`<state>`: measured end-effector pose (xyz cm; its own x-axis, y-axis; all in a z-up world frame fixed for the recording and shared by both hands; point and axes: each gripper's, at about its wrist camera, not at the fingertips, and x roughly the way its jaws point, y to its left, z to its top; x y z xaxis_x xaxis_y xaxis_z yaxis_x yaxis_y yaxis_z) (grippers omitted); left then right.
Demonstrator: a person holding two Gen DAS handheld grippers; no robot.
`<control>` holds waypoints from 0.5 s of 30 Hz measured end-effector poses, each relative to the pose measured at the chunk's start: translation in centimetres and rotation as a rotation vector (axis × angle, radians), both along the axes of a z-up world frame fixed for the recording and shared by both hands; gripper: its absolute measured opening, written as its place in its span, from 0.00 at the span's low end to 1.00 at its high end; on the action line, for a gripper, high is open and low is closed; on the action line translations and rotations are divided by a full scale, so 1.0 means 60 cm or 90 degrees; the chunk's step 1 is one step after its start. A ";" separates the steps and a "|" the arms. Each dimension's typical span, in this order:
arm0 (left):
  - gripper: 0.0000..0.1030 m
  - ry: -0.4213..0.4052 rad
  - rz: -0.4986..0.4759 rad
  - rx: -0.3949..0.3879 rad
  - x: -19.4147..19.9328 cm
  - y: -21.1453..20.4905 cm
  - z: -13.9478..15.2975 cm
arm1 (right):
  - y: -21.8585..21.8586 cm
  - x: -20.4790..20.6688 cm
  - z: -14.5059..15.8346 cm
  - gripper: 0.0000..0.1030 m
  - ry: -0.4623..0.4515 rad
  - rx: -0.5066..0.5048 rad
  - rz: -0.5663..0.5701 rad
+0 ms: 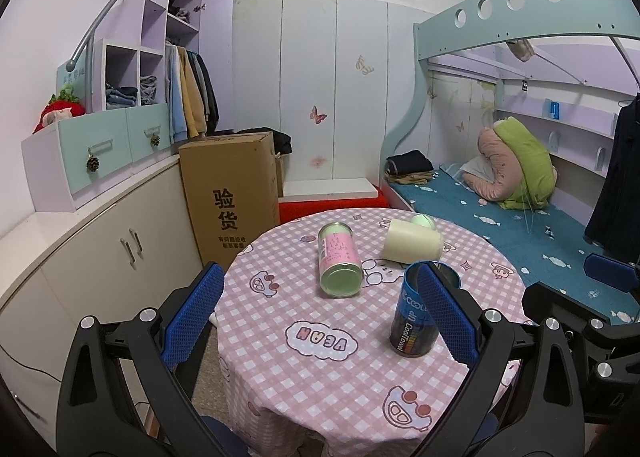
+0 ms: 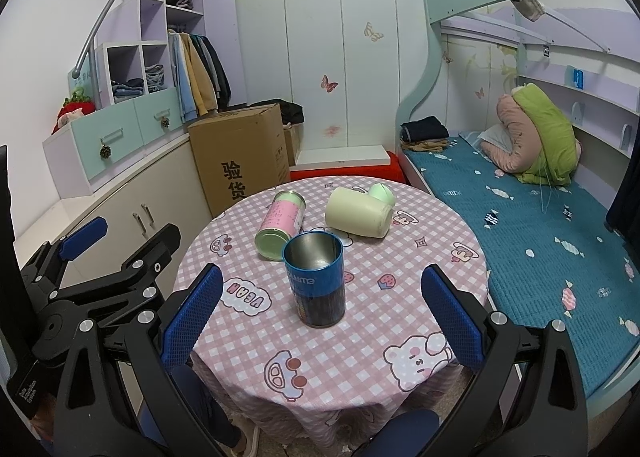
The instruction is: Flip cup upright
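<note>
Setting: a round table under a pink and white checked cloth printed with cartoon cars and bears, standing in a small bedroom.

Blue cup: a tall blue metal cup with a dark printed lower band stands upright near the middle of the table, its mouth facing up. The silver inside shows in the right wrist view and holds nothing that can be seen.

Pink canister: a cylindrical tin with a pink label and pale green ends lies on its side just behind the blue cup, one closed end facing the cameras. Its contents cannot be seen.

Cream cup: a pale cream cylindrical cup lies on its side toward the far edge of the table, beside the pink canister and apart from it. A small mint green rounded piece touches its far side; what it is cannot be told.

Left gripper: the black gripper with blue textured pads is spread wide and grips nothing. In its own view the right pad overlaps the blue cup; whether it touches cannot be told.

Right gripper: the matching black and blue gripper is also spread wide, empty, with the blue cup standing between and beyond its pads.

Background: a brown cardboard box with black Chinese characters stands on the floor behind the table, and a bed with a teal patterned cover lies to the right.
</note>
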<state>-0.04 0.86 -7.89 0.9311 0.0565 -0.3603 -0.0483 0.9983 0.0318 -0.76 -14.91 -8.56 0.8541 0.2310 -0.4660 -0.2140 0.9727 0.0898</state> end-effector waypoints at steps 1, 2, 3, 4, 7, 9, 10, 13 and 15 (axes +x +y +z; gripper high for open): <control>0.95 0.001 0.000 -0.001 0.001 0.001 0.000 | 0.000 0.000 0.000 0.93 0.001 0.001 0.001; 0.95 0.001 -0.001 -0.002 0.002 0.001 0.002 | -0.001 0.000 0.000 0.93 0.001 0.002 0.002; 0.95 0.002 0.000 -0.001 0.002 0.000 0.001 | 0.000 -0.001 0.000 0.93 0.000 0.001 0.001; 0.95 0.001 0.000 0.000 0.002 0.001 0.002 | -0.001 -0.001 -0.001 0.93 0.001 0.000 0.001; 0.95 0.001 -0.001 -0.001 0.001 0.001 0.001 | -0.003 -0.002 0.000 0.93 0.002 0.003 0.002; 0.95 0.001 -0.002 0.000 0.002 0.000 0.002 | -0.004 -0.003 0.000 0.93 0.002 0.003 0.001; 0.95 0.002 -0.005 0.000 0.002 0.000 0.002 | -0.004 -0.002 0.000 0.93 0.002 0.002 0.000; 0.95 0.011 -0.007 0.000 0.005 -0.002 0.003 | -0.006 -0.001 -0.001 0.93 0.003 0.000 -0.002; 0.95 0.010 -0.006 -0.001 0.003 -0.002 0.004 | -0.006 0.000 -0.002 0.93 0.005 0.002 -0.001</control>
<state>0.15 0.73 -7.65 0.9256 0.0475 -0.3756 -0.0389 0.9988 0.0304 -0.78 -15.25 -8.68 0.8510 0.2316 -0.4713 -0.2121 0.9726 0.0949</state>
